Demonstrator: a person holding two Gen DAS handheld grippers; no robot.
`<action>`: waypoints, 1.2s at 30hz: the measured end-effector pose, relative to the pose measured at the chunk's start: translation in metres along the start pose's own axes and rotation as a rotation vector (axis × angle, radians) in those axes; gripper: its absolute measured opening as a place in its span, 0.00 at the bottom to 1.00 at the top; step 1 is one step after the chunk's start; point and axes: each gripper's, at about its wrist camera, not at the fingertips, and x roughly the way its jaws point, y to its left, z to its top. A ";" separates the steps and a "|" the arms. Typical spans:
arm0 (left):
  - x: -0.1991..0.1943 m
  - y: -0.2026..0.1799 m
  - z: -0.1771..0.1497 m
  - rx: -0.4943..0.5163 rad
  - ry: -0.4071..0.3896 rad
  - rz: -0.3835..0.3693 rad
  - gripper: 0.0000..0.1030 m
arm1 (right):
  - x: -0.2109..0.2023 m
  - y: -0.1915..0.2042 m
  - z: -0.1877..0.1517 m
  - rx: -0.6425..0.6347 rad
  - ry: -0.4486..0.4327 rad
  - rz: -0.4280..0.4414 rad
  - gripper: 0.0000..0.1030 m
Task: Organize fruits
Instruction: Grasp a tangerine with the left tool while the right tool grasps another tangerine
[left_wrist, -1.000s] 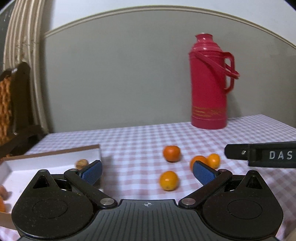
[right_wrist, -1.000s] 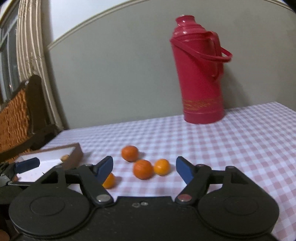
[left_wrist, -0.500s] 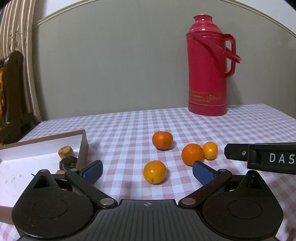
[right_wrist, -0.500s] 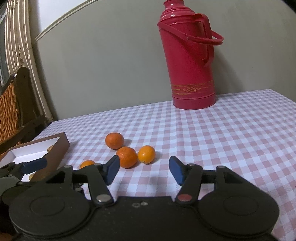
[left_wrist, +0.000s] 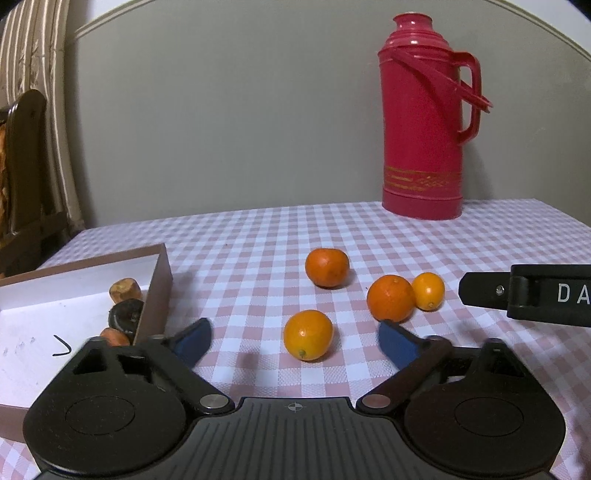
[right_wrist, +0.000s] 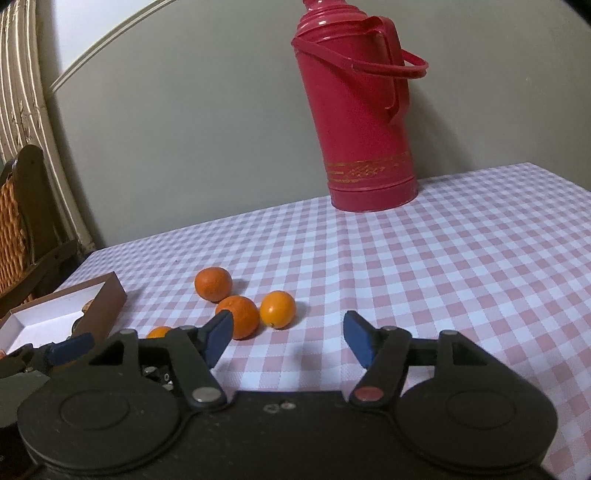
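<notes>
Several orange fruits lie on the pink checked tablecloth. In the left wrist view the nearest small orange sits between my open left gripper's fingers, with a mandarin behind and an orange touching a small one to the right. My right gripper is open and empty; its left finger stands before the middle orange, beside a small orange. A brown box with white inside at the left holds a few fruits.
A tall red thermos stands at the back right of the table, also in the right wrist view. A wooden chair stands off the table's left edge. A grey wall runs behind. The right gripper's body shows at right.
Both grippers have moved forward and lower toward the oranges, which now look larger. The left gripper has swung right, away from the box. Both stay open.
</notes>
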 end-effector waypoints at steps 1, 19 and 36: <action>0.001 0.000 0.000 -0.003 0.006 -0.002 0.89 | 0.001 0.000 0.000 0.000 0.002 0.000 0.60; 0.024 0.003 0.002 -0.053 0.095 -0.062 0.52 | 0.036 0.006 0.006 -0.024 0.067 0.003 0.39; 0.035 0.007 0.008 -0.081 0.131 -0.100 0.33 | 0.074 0.002 0.020 0.044 0.103 0.015 0.33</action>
